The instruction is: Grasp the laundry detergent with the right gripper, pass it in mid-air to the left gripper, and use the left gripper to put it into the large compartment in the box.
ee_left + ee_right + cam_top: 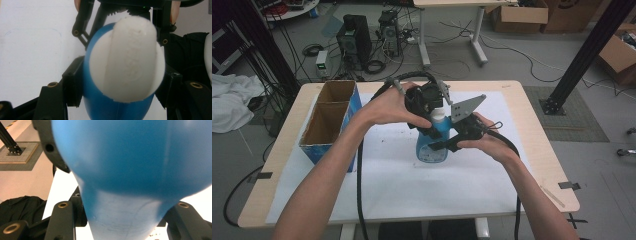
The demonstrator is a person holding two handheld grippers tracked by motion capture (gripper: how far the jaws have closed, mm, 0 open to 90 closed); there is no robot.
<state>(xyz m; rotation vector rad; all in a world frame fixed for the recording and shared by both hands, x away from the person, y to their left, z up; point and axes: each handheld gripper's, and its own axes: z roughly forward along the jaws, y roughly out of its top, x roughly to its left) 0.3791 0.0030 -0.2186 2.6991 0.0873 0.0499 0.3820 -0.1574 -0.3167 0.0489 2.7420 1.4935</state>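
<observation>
The white cap sat mid-frame between the left tool, which pinched it. The right tool gripped the blue bottle, mid-table. A hard twist could spill it.

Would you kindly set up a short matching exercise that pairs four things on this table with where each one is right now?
Things:
1. blue bottle
2. white cap
3. cardboard box
4. right gripper

Places:
A. at the left side of the table
B. closed on the bottle's blue body
C. standing mid-table on the white sheet
D. between the left gripper's jaws

Pairs: 1-C, 2-D, 3-A, 4-B
</observation>
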